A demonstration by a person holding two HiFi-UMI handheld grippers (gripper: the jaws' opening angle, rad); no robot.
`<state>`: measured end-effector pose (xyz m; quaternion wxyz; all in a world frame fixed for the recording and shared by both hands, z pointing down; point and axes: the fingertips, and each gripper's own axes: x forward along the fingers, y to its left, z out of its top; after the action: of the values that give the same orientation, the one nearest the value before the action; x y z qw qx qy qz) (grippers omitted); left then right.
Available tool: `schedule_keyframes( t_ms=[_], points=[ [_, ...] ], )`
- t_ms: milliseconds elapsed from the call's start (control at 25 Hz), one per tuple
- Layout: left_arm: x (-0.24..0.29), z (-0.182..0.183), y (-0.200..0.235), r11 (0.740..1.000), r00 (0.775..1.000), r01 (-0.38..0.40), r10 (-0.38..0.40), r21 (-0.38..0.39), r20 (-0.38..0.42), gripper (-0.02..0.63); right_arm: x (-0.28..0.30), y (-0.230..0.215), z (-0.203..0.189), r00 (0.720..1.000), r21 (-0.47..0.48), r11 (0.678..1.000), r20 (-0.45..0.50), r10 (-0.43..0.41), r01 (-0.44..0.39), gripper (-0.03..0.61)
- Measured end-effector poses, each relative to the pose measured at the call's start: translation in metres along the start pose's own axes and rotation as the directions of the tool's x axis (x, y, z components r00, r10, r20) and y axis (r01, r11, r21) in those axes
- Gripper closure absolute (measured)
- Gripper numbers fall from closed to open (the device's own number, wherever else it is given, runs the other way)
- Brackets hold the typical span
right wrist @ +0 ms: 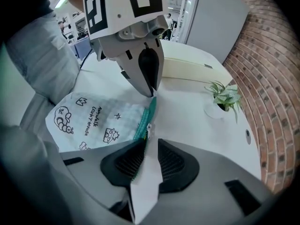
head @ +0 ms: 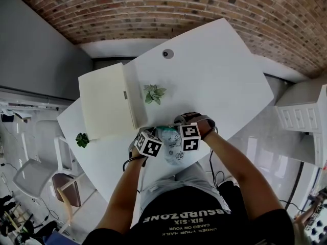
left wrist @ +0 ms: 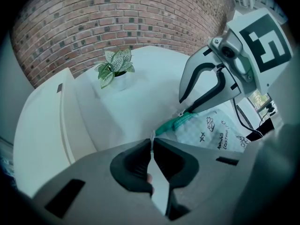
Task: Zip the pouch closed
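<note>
left gripper (left wrist: 152, 146): jaws clenched on a thin white corner of the pouch (left wrist: 215, 130), right at the tips; right gripper (right wrist: 148, 142): jaws pinched on the small zipper pull (right wrist: 146, 134), with the teal zipper (right wrist: 146, 116) tape running in against its left pad; pouch lies flat just ahead of both sets of jaws, stretched between them at the near edge of the table (head: 214, 80); grippers face each other, tips near, only a short run of teal between

step in hand, my read: draw the pull along the teeth while the other end is anchored; can't tell how much is already meshed

doing it well:
- left acts as a fixed anchor, tape taut and straight
- right pulls in line with the zipper, low to the table, no twist; otherwise the slider jams or the fabric bunches under it
- the hold on the pull is small, so slip is the main risk; re-tension if the tape goes slack

further out: cream box (right wrist: 187, 67) beyond the left gripper as seen from the right jaws, well apart; potted plant (right wrist: 225, 97) ahead and right of the right jaws, also well apart; second small plant (head: 82, 139) far left at the table edge; brick wall (head: 153, 9) behind all of it

in the way: nothing on the zipper line but the opposing gripper itself; travel ends where the tips meet
</note>
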<state>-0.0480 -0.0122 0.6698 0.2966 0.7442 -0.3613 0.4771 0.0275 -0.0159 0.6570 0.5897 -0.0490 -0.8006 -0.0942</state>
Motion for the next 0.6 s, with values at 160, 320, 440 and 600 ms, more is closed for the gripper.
schedule_keyframes(
  t_ms=[160, 320, 440, 600],
  points=[
    [0.000, 0.000, 0.000, 1.000, 1.000, 0.000, 0.000, -0.002, 0.001, 0.589, -0.001, -0.002, 0.003, 1.000, -0.018, 1.000, 0.004, 0.002, -0.002, 0.495],
    [0.000, 0.000, 0.000, 1.000, 1.000, 0.002, -0.002, -0.003, 0.002, 0.589, 0.001, -0.002, 0.004, 1.000, -0.054, 0.998, -0.007, 0.017, -0.017, 0.497],
    [0.000, 0.001, 0.000, 1.000, 1.000, 0.003, -0.003, -0.004, 0.002, 0.589, 0.002, -0.004, 0.008, 1.000, -0.092, 0.996, -0.005, 0.010, -0.010, 0.511],
    [0.000, 0.001, 0.001, 1.000, 1.000, 0.002, -0.002, -0.003, 0.001, 0.589, 0.006, -0.005, 0.014, 0.999, -0.118, 0.992, -0.010, 0.049, -0.049, 0.517]
  ],
)
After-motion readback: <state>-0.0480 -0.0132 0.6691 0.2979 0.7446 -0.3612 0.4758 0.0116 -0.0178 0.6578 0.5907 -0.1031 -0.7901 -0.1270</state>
